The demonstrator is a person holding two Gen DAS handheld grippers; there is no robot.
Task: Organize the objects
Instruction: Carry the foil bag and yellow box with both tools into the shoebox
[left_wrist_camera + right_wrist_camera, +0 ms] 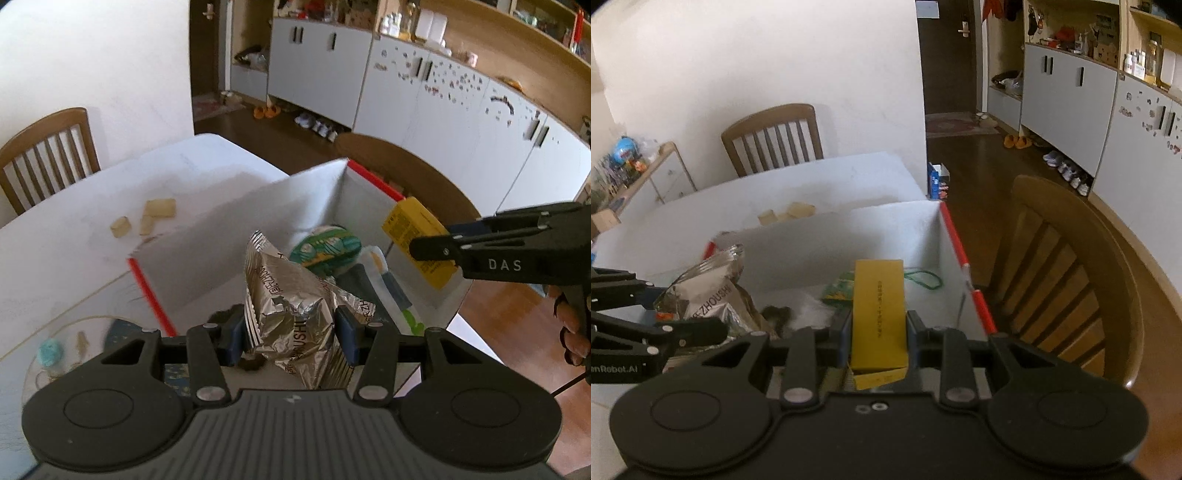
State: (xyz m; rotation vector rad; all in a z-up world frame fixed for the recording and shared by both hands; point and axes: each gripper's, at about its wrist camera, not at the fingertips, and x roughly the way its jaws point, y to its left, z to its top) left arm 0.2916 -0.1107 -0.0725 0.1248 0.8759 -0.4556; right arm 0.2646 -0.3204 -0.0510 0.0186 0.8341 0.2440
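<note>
Far left on the white counter [74, 236] sit a few small tan blocks [159, 208], loose, well apart from the box. A small blue fuzzy ball [50, 352] lies on a glass plate [44, 373] near the left gripper's body. White open box [258, 206] with a red-striped edge stands on the counter, its near wall right beside the blocks. Left gripper [291, 338] hangs over the box, jaws partly closed, blue pads clamped on a crumpled silver foil snack bag [288, 291] that sticks up between them. Inside the box beyond the bag: a round green-and-white packet [325, 247] and a white tube-like item [376, 266], partly hidden. Right gripper [879, 332] is also over the box, jaws narrow and pinching a yellow carton [879, 306] upright between its pads; in the left wrist view the same carton shows at the box's right wall. A green cord [923, 278] lies on the box floor behind the carton. Fingers [572, 332] of the person's hand on the right gripper handle. Wooden chair [1063, 266] just right of the box.
</note>
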